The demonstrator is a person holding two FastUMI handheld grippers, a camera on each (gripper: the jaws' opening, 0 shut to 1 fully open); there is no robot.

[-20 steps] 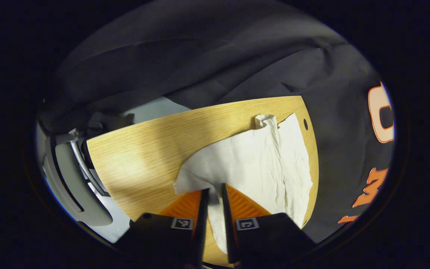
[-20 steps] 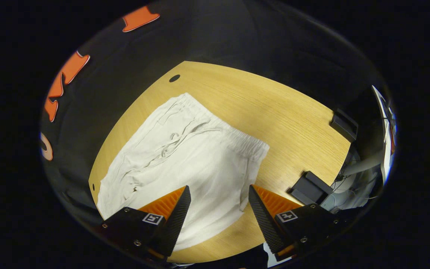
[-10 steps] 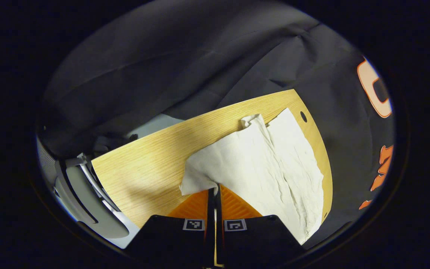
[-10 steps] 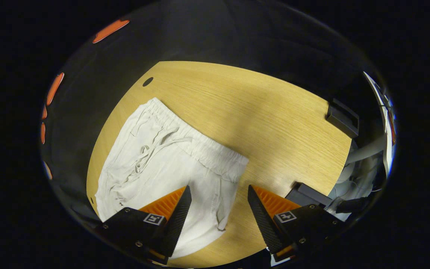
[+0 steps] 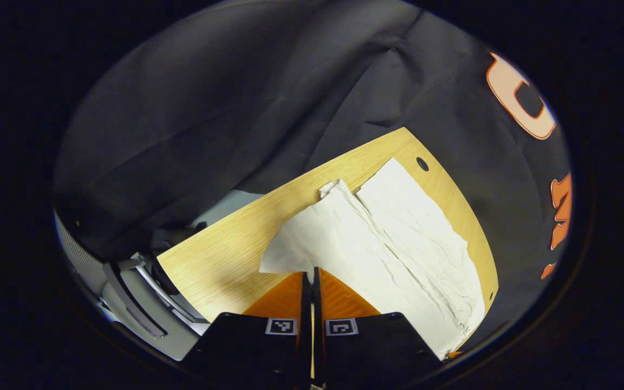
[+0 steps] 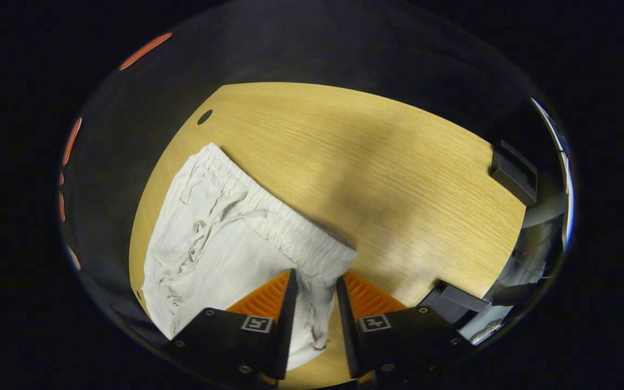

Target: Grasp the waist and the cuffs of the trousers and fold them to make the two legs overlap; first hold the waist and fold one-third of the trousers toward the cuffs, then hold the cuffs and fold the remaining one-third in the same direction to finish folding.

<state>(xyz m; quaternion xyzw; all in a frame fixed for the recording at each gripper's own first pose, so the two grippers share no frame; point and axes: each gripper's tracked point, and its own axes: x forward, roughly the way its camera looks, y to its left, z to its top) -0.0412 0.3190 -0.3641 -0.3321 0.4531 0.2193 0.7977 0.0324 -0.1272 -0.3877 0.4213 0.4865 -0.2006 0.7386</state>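
1. The white trousers (image 6: 220, 238) lie flat on the wooden worktop (image 6: 398, 173). In your right gripper view they cover its left side, with the gathered waist (image 6: 285, 227) running across toward the middle and the drawstring (image 6: 214, 222) loose on the cloth below it.
2. In your left gripper view the two legs (image 5: 393, 244) stretch along the right edge of the worktop, one beside the other, reaching toward the far corner with the small dark hole (image 5: 422, 163).
3. Your left gripper (image 5: 312, 279) is closed tight on a cuff corner (image 5: 285, 260) of the nearer leg, both fingers pressing the cloth, which rises in a peak at the tips.
4. Your right gripper (image 6: 313, 284) straddles the end of the waist near the worktop's near edge. Its jaws stand narrowly apart with cloth between them; you cannot tell whether the fingers press it yet.
5. Dark blocks (image 6: 512, 170) sit at the worktop's right edge.
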